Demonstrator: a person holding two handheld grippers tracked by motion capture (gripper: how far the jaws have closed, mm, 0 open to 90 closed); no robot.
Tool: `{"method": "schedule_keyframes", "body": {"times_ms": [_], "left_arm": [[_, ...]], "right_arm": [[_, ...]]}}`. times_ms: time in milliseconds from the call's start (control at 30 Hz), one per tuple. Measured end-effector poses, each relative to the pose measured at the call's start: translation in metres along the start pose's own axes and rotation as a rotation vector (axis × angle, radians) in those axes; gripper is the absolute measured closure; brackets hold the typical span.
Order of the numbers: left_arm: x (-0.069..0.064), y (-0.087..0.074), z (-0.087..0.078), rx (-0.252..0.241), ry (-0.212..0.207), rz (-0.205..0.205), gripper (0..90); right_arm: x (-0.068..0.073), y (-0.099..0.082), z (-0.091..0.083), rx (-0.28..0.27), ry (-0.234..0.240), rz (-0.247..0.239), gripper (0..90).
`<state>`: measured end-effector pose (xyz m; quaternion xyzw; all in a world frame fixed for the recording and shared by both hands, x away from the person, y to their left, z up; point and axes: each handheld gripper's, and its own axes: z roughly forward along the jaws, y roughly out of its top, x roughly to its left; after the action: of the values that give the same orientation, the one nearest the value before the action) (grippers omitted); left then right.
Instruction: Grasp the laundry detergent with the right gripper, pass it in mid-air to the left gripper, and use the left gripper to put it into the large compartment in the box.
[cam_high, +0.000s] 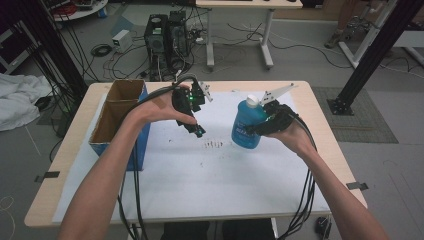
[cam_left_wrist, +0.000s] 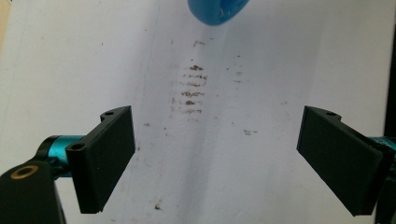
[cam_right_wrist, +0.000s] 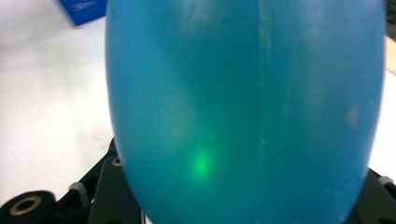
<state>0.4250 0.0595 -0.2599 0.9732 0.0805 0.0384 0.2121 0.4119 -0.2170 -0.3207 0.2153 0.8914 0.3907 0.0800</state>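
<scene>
A blue plastic bottle (cam_high: 248, 123) with a white cap stands upright on the white sheet (cam_high: 200, 175), right of centre. My right gripper (cam_high: 264, 125) is shut on the bottle's side; in the right gripper view the blue bottle (cam_right_wrist: 243, 112) sits close between the jaws. My left gripper (cam_high: 196, 131) hovers over the sheet to the bottle's left, pointing down, jaws wide open with nothing between them. In the left gripper view my left gripper (cam_left_wrist: 215, 158) looks down on brown smudges (cam_left_wrist: 191, 88), with the bottle's base (cam_left_wrist: 217, 10) at the top edge.
An open cardboard box (cam_high: 120, 117) with blue sides stands at the table's left. Brown smudges (cam_high: 214, 144) mark the sheet between the grippers. Cables hang off the table's near edge. Computer towers (cam_high: 167, 37) and another desk stand on the floor beyond.
</scene>
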Motion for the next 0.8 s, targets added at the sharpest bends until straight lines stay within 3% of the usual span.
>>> {"method": "schedule_keyframes", "body": {"times_ms": [33, 100, 133, 200, 233, 367, 567, 800], "left_arm": [[0.000, 0.000, 0.000, 0.000, 0.000, 0.000, 11.5], [-0.006, 0.011, -0.015, -0.018, -0.005, 0.040, 11.5], [-0.006, 0.011, -0.015, -0.018, -0.005, 0.040, 11.5], [-0.012, 0.021, -0.025, -0.025, -0.008, 0.058, 11.5], [-0.012, 0.021, -0.025, -0.025, -0.008, 0.058, 11.5], [-0.023, 0.037, -0.028, -0.013, -0.030, 0.113, 11.5], [-0.031, 0.047, -0.016, 0.015, -0.056, 0.147, 11.5], [-0.037, 0.057, -0.005, 0.024, -0.070, 0.180, 11.5]], "right_arm": [[0.003, 0.002, 0.000, 0.005, 0.026, -0.021, 47.1], [0.010, 0.006, 0.001, 0.019, 0.064, -0.061, 47.1], [0.010, 0.006, 0.001, 0.019, 0.064, -0.061, 47.1], [0.021, 0.011, 0.006, 0.048, 0.110, -0.128, 47.1], [0.021, 0.011, 0.006, 0.048, 0.110, -0.128, 47.1], [0.038, 0.017, 0.016, 0.084, 0.145, -0.223, 47.0], [0.047, 0.022, 0.019, 0.066, 0.195, -0.253, 47.0], [0.053, 0.028, 0.023, 0.053, 0.213, -0.277, 47.0]]}}
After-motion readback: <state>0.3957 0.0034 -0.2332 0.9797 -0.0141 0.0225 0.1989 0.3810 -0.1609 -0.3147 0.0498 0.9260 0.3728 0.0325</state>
